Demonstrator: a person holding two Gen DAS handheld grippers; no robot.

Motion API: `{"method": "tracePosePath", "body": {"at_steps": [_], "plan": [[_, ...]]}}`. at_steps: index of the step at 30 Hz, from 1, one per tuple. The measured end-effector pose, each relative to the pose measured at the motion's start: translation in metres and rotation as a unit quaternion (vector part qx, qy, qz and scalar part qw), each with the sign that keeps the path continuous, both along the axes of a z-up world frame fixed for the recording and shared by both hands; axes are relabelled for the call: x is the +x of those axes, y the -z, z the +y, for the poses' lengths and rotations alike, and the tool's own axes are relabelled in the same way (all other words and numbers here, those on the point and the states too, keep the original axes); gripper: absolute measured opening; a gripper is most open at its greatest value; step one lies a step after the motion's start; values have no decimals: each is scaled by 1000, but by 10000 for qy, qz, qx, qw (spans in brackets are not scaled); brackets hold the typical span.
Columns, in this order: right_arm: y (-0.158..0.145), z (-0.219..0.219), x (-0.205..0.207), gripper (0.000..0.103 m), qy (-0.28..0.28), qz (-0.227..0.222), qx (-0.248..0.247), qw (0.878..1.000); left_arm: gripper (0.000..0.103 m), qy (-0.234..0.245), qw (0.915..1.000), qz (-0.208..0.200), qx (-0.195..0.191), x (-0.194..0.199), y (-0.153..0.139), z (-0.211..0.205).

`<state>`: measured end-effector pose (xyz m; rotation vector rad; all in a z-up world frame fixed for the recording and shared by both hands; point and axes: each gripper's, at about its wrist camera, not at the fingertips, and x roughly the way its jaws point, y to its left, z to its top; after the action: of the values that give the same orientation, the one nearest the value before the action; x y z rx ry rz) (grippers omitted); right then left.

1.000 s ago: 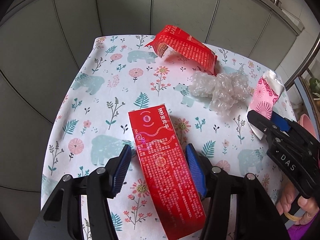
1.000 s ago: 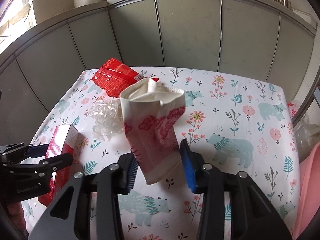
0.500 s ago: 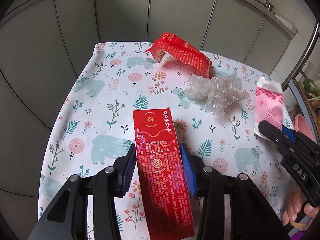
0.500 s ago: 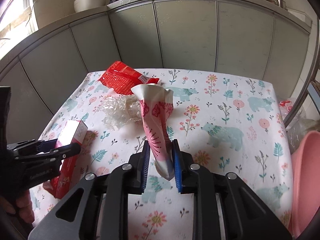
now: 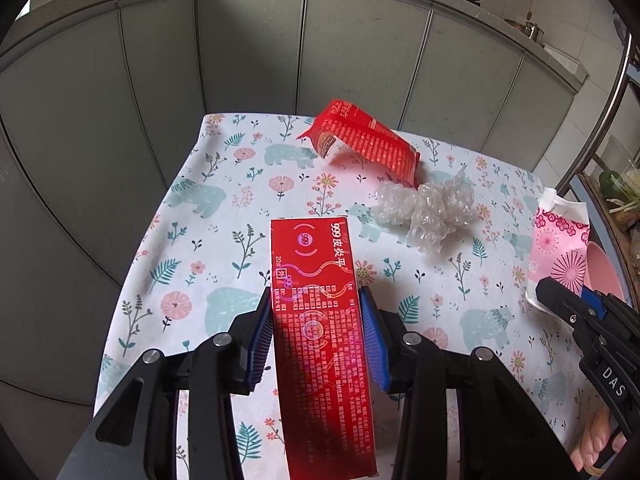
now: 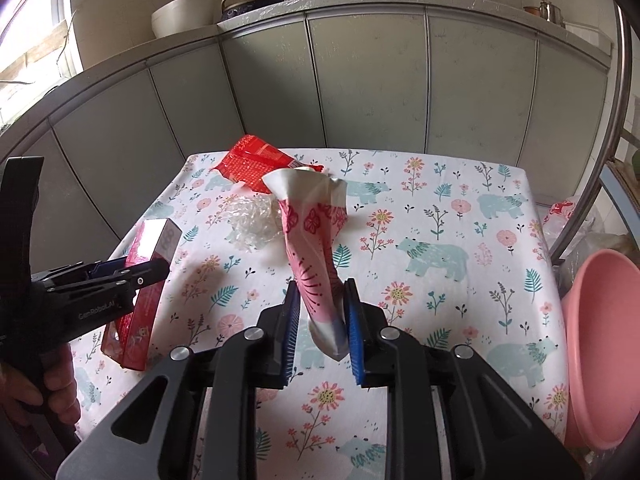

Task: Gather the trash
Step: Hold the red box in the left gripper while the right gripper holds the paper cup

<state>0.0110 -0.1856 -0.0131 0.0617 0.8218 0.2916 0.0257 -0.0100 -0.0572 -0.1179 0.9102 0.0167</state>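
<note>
My left gripper (image 5: 316, 316) is shut on a long red carton (image 5: 320, 320), its blue pads pressing both long sides; the same carton (image 6: 140, 280) shows at the left of the right wrist view, lifted off the cloth. A crushed pink-and-white paper cup (image 6: 316, 256) stands squeezed between the pads of my right gripper (image 6: 320, 304), held above the table. That cup (image 5: 558, 248) also appears at the right of the left wrist view. A red snack wrapper (image 5: 364, 144) and a wad of clear bubble wrap (image 5: 428, 208) lie on the table's far part.
The table (image 6: 440, 208) wears a white cloth printed with bears and flowers. A pink basin (image 6: 600, 344) sits just past its right edge. Grey cabinet doors (image 5: 256, 60) stand close behind the table. A person's hand (image 6: 44, 396) grips the left tool.
Both grippers closed on their items: the left on the red carton, the right crushing the cup narrow. Both items rose off the cloth, the cup moving toward the right.
</note>
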Motion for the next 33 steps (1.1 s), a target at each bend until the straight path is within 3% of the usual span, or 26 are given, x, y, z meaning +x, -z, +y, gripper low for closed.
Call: {"method": "tracePosePath", "body": {"at_steps": [33], "plan": [[-12, -8, -17, 22, 92, -169, 89, 9998, 40, 15, 9996, -231, 160, -10, -13, -5]]}}
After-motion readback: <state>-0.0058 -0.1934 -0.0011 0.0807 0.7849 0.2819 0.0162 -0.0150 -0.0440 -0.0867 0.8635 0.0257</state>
